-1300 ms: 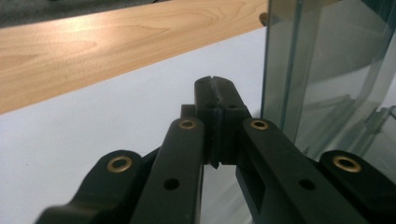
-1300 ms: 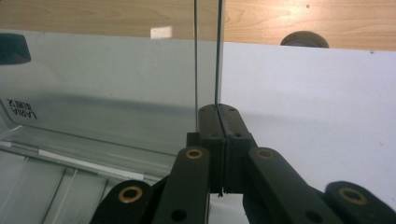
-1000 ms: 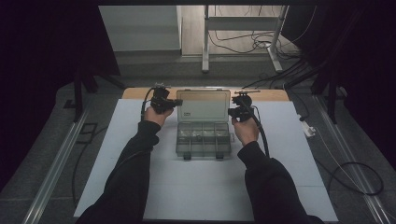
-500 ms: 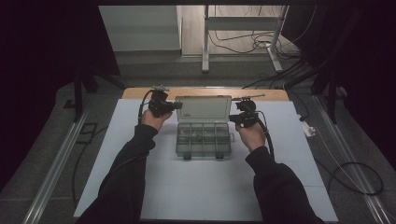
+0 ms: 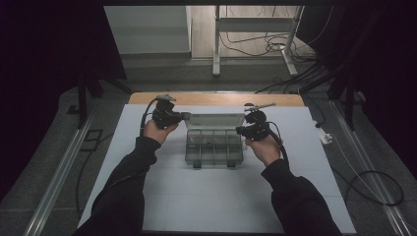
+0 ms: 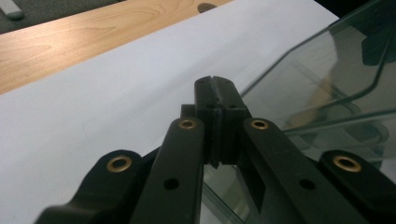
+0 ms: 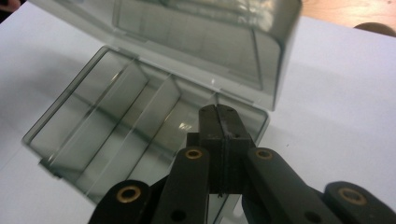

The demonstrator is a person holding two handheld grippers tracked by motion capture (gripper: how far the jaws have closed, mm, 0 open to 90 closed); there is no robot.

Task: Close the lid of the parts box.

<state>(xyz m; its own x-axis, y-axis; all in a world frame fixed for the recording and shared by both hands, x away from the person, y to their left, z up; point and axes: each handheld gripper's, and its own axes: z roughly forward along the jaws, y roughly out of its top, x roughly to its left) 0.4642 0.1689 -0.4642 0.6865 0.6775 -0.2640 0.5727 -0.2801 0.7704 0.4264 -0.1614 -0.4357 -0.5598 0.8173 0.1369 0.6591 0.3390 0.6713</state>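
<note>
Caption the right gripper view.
Shut right gripper poised over the edge of an open clear compartment box on a white table.

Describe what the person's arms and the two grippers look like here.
Both arms wear dark long sleeves. The left gripper and right gripper are black, two-jawed, with brass-coloured rivets on their linkage arms. A black cable trails from the right one.

A compartment box (image 5: 215, 147) is set on a sheet (image 5: 196, 196) that is spread over the table (image 5: 216, 99), near the far middle. Its lid (image 5: 215, 120) is raised behind it. The left gripper (image 5: 184, 116) is placed at the lid's left end, the right gripper (image 5: 239, 130) at the box's right edge.
</note>
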